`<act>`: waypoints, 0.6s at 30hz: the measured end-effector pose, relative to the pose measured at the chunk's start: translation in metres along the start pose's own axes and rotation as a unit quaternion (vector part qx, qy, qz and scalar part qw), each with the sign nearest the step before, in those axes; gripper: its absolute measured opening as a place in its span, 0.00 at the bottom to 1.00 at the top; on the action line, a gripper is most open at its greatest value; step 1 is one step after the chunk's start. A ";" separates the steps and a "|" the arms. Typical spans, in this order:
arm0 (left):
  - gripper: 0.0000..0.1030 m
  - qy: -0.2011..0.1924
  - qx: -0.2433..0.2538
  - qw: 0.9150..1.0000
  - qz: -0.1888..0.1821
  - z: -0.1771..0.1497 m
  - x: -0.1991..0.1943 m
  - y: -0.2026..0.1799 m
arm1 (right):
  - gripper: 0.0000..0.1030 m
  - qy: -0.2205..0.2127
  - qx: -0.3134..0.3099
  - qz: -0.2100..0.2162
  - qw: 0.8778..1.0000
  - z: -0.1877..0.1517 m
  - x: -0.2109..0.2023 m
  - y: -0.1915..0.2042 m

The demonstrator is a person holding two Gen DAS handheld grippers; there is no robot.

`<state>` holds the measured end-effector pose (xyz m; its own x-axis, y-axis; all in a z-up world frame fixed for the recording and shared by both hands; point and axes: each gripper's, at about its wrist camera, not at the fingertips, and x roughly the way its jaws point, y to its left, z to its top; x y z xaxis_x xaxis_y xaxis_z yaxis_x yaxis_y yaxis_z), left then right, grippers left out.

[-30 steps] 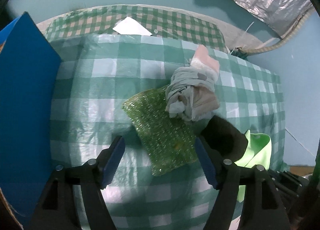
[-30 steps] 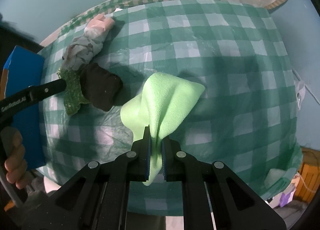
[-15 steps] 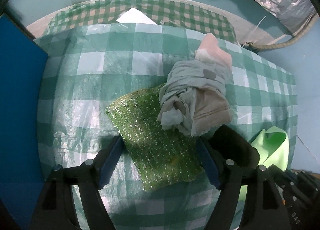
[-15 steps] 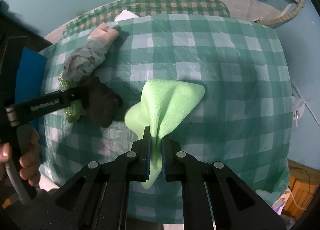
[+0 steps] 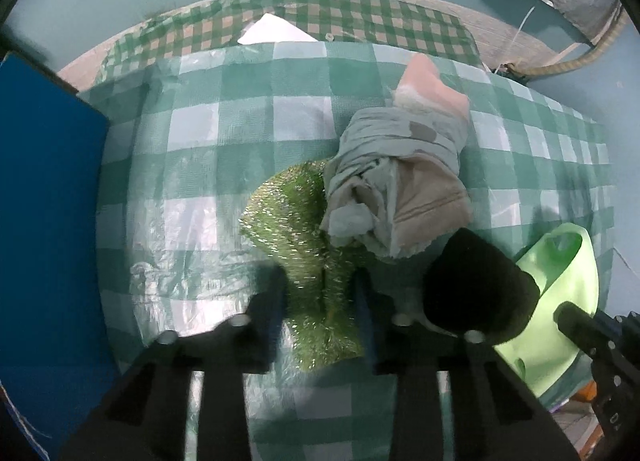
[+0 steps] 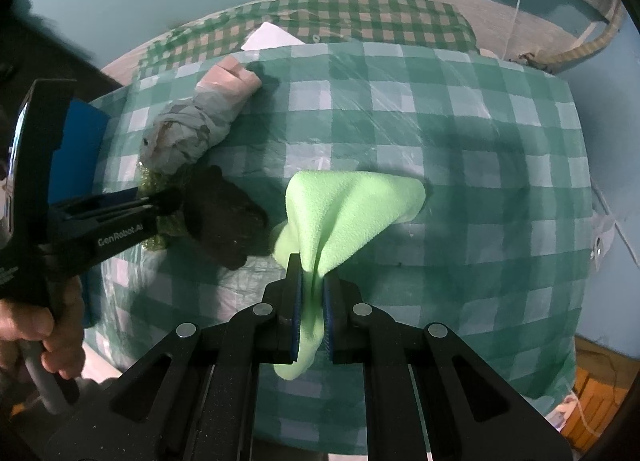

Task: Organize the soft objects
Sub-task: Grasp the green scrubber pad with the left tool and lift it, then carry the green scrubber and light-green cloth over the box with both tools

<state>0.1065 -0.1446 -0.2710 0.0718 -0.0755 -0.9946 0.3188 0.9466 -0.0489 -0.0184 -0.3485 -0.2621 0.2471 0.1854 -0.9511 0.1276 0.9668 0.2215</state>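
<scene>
Glittering green scourer [image 5: 316, 261], squeezed, folded

My left gripper [image 5: 322, 297] points straight down over the glittery green scrub pad [image 5: 304, 233], jaws closing with the pad bunched between the blurred fingers. My right gripper [image 6: 311, 293], just right of that pad, tilts steeply down, jaws clamped on a fold of the lime-green fleece cloth [image 6: 348, 217]. My left hand [image 6: 44, 333] grips the handle
</scene>
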 end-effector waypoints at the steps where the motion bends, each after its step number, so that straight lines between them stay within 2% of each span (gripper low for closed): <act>1: 0.23 0.003 -0.002 1.000 -0.003 0.000 0.000 0.002 | 0.08 -0.002 -0.002 -0.001 1.000 0.000 -0.002 0.002; 5: 0.17 0.009 -0.008 1.000 -0.018 -0.004 -0.002 0.008 | 0.08 -0.010 -0.012 0.001 1.000 -0.001 -0.008 0.005; 18: 0.16 0.007 -0.014 0.999 -0.032 -0.038 -0.025 0.028 | 0.08 -0.023 -0.017 0.004 1.000 -0.010 -0.023 0.011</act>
<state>0.0772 -0.1045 -0.2507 0.0398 -0.1319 -0.9905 0.2961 0.9483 -0.1144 -0.0326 -0.3407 -0.2401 0.2924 0.1845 -0.9383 0.0923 0.9712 0.2197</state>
